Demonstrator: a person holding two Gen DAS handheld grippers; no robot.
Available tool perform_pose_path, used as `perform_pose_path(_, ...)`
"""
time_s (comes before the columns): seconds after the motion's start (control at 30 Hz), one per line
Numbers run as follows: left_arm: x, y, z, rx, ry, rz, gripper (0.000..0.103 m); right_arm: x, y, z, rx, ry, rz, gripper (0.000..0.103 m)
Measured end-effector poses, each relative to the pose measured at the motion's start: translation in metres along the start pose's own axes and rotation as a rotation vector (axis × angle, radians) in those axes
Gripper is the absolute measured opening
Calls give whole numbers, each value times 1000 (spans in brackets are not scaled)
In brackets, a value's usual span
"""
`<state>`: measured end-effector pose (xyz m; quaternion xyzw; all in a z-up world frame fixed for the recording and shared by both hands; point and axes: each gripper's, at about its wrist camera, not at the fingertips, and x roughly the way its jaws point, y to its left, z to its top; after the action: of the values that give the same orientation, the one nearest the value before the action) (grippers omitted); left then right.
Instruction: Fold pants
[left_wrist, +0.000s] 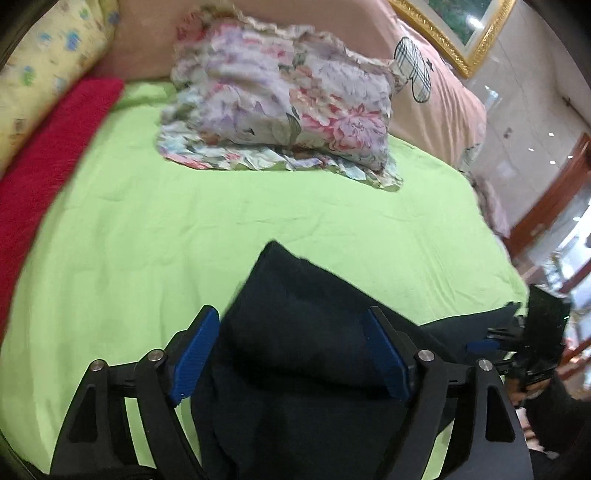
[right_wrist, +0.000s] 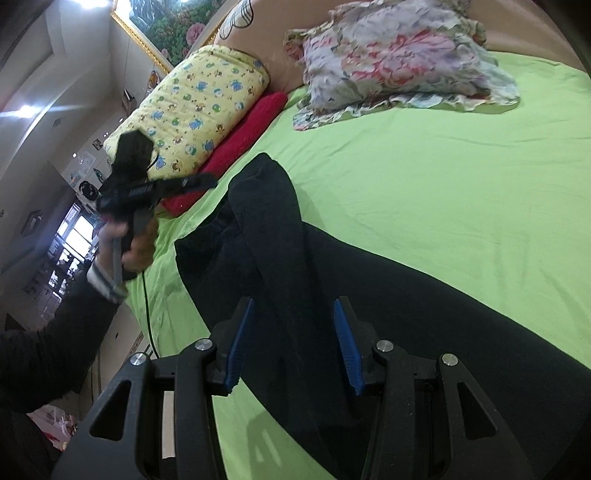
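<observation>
Both grippers, left (left_wrist: 291, 354) and right (right_wrist: 293, 341), stand released with dark pants (right_wrist: 369, 295) between their ribbed blue pads, unpinched. Pants lie rumpled near the bed's front edge: soft, limp, matte knit. Recommend gripping one hem edge squarely before folding. Beyond: smooth green sheet (left_wrist: 184, 229), frilled floral pillow (left_wrist: 280, 107).

dark pants (left_wrist: 306, 332) between spread claw (left_wrist: 291, 354)
</observation>
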<state>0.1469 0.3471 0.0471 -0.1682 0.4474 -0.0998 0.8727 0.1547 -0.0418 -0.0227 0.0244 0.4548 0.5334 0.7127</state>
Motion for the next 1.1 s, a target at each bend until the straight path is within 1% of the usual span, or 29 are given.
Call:
perform_pose_path(0.13, 31, 26, 24, -37, 120, -81, 82, 14, -4, 8, 25, 27, 22, 46)
perform_pose_path(0.17, 39, 30, 28, -42, 140, -76, 82, 17, -4, 10, 24, 32, 21, 46)
perform_pose_path(0.2, 47, 34, 33, -46, 150, -55, 82, 20, -4, 11, 23, 37, 23, 46)
perform_pose_path(0.23, 51, 35, 34, -46, 158, -51, 82, 23, -4, 13, 24, 42, 27, 46)
perform_pose_path(0.3, 62, 37, 39, -47, 178, -62, 82, 29, -4, 15, 23, 54, 32, 46)
perform_pose_path(0.4, 72, 33, 44, -31, 202, -100, 82, 36, -3, 17, 18, 66, 37, 46)
perform_pose_path(0.43, 73, 30, 45, -20, 203, -102, 81, 38, -3, 18, 17, 69, 42, 46)
perform_pose_path(0.5, 73, 23, 44, 13, 191, -88, 77, 42, -2, 19, 13, 68, 47, 46)
perform_pose_path(0.53, 73, 20, 44, 23, 189, -88, 65, 44, -1, 19, 7, 64, 45, 46)
perform_pose_path(0.57, 73, 17, 43, 32, 187, -91, 43, 46, 0, 20, 1, 63, 45, 46)
perform_pose_path(0.6, 72, 14, 41, 40, 188, -88, 36, 47, 1, 20, -4, 61, 45, 43)
perform_pose_path(0.63, 71, 11, 40, 48, 179, -72, 32, 47, 3, 20, -13, 59, 45, 39)
perform_pose_path(0.7, 62, 5, 37, 69, 150, -60, 25, 49, 8, 20, -44, 61, 15, 13)
perform_pose_path(0.73, 56, 2, 35, 75, 135, -59, 22, 49, 10, 20, -57, 59, 4, 10)
perform_pose_path(0.8, 39, -3, 30, 85, 91, -61, 14, 44, 19, 19, -91, 44, 1, 7)
perform_pose_path(0.87, 19, -9, 23, 85, 38, -71, 9, 36, 27, 18, -120, 23, 7, 7)
perform_pose_path(0.97, -8, -15, 8, 88, -28, -78, 9, 27, 41, 14, -162, 9, 11, 6)
perform_pose_path(1.1, -42, -22, -21, 69, -108, -97, 8, 22, 55, 5, -194, 10, 25, 6)
